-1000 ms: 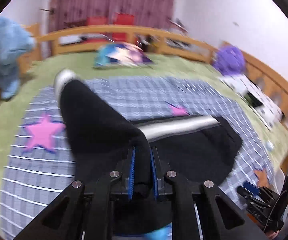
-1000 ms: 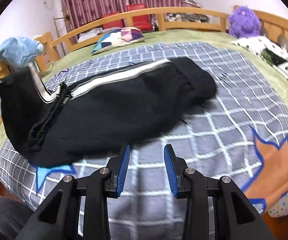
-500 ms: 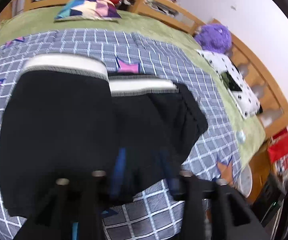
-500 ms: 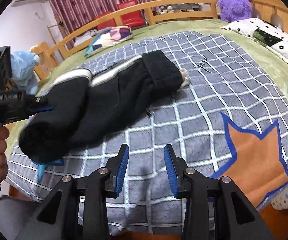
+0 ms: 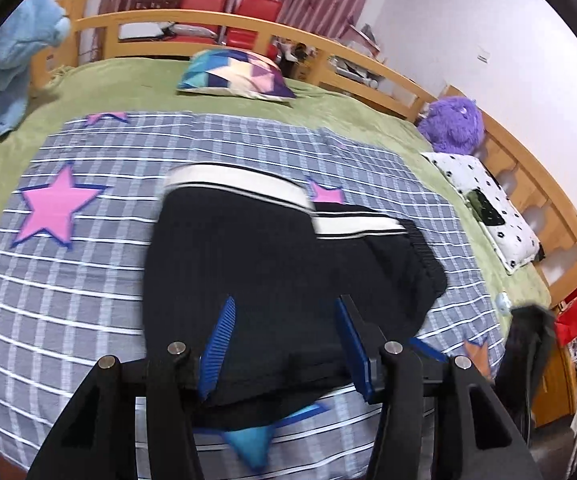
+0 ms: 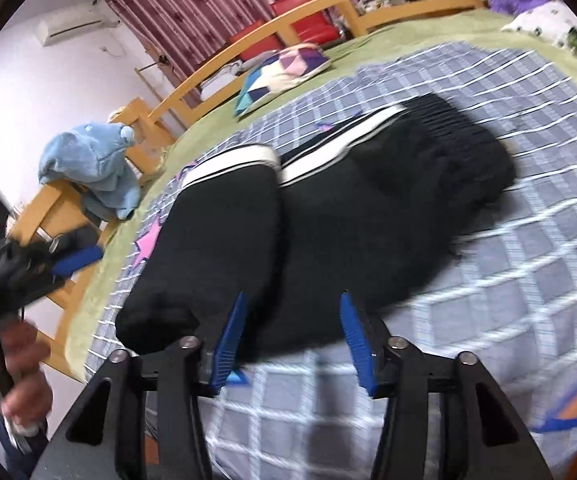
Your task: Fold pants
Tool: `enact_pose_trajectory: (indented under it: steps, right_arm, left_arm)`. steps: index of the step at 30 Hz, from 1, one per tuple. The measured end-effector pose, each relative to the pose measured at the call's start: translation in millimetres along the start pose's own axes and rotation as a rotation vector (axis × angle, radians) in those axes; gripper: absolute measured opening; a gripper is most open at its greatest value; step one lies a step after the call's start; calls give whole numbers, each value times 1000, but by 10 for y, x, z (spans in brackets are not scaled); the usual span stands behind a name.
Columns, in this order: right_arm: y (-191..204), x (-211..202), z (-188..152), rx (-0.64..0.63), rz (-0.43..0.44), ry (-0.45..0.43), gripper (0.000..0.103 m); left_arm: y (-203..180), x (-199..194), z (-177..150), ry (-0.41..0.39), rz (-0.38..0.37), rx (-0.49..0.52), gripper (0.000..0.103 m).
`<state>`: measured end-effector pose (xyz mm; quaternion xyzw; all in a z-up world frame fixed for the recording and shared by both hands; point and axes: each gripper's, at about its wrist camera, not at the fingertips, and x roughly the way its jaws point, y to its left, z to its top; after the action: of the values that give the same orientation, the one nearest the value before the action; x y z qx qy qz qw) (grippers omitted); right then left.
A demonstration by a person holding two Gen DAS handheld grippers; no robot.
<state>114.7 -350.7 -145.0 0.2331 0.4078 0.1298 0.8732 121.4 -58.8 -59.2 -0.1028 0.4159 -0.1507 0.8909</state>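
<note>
Black pants (image 5: 272, 280) lie folded, both claws spread above.

Pants (image 5: 272, 272) on blanket (image 5: 88, 280), pillow (image 5: 234, 74) behind

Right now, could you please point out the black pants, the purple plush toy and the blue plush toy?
black pants (image 5: 248, 264), left wrist view, folded-over leg.
purple plush toy (image 5: 452, 124), left wrist view, its body.
blue plush toy (image 6: 92, 156), right wrist view, its body.

Even, soft indoor light, heavy fisheye bending with dark corners, motion blur strongest in the right wrist view
</note>
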Motion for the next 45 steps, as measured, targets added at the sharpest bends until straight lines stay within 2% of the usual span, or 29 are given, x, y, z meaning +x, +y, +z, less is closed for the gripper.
enact_pose_trajectory:
  steps: [3, 4, 5, 6, 7, 8, 9, 12, 15, 18, 20, 24, 28, 29, 32, 35, 36, 38, 41, 42, 43, 45]
  right_arm:
    - [59, 484, -11, 57, 3, 90, 57]
    - [65, 591, -30, 83, 12, 104, 53]
    - [88, 671, -48, 101, 32, 104, 37]
    - [137, 722, -47, 97, 48, 105, 24]
    - [244, 743, -20, 49, 22, 101, 16]
    - [342, 722, 16, -5, -10, 87, 14]
    - [467, 622, 87, -70, -42, 48, 14]
    - [609, 184, 368, -127, -47, -78, 13]
    - [609, -256, 716, -243, -202, -168, 13]
    - [280, -510, 897, -232, -295, -175, 13]
    - [-94, -547, 903, -189, -369, -148, 13]
    - [-682, -359, 661, -185, -562, -111, 13]
    - [-928, -431, 537, -96, -494, -132, 16]
    - [-925, -453, 541, -104, -511, -128, 20]
    - [-821, -650, 529, -128, -518, -192, 21]
    - [-616, -765, 460, -188, -415, -225, 28]
    - [-587, -733, 419, -208, -396, -220, 28]
    - [-530, -581, 326, -258, -427, -182, 28]
    - [-767, -241, 120, -267, -494, -68, 27]
    - [-836, -185, 69, -250, -485, -48, 27]
    - [-868, -206, 24, -242, -473, -63, 27]
    - [-838, -263, 0, -270, -477, -60, 28]
  left_arm:
    - [361, -154, -74, -21, 32, -36, 49]
    - [497, -213, -101, -29, 38, -48, 49]
    - [664, -282, -135, -37, 44, -66, 49]
    - [789, -326, -161, -40, 45, -84, 49]
    - [880, -353, -183, -38, 41, -99, 49]
    - [997, -376, -211, -30, 33, -118, 48]
    - [1068, -388, -227, -27, 29, -128, 48]
    - [1225, -426, -269, -34, 31, -149, 48]
    - [1266, -443, -294, -48, 7, -131, 48]
    - [1245, -385, -310, -61, 9, -110, 48]
    - [1184, -252, -290, -55, -20, -108, 48]
    - [930, 53, -247, 4, -60, -72, 48]
    - [583, 302, -205, 41, -78, 0, 48]
    - [467, 368, -186, 52, -79, 23, 48]
    - [171, 469, -124, 51, -108, 79, 48]
    - [-146, 579, -70, 53, -153, 133, 48]
    - [-236, 627, -76, 58, -166, 153, 48]
    - [-385, 748, -149, 69, -168, 199, 48]
    - [-455, 1043, -437, 117, -103, 261, 48]
    - [-450, 1112, -551, 112, -86, 286, 50]
    - [-442, 1151, -640, 98, -68, 307, 51]
    - [-433, 1109, -754, 38, -63, 334, 51]
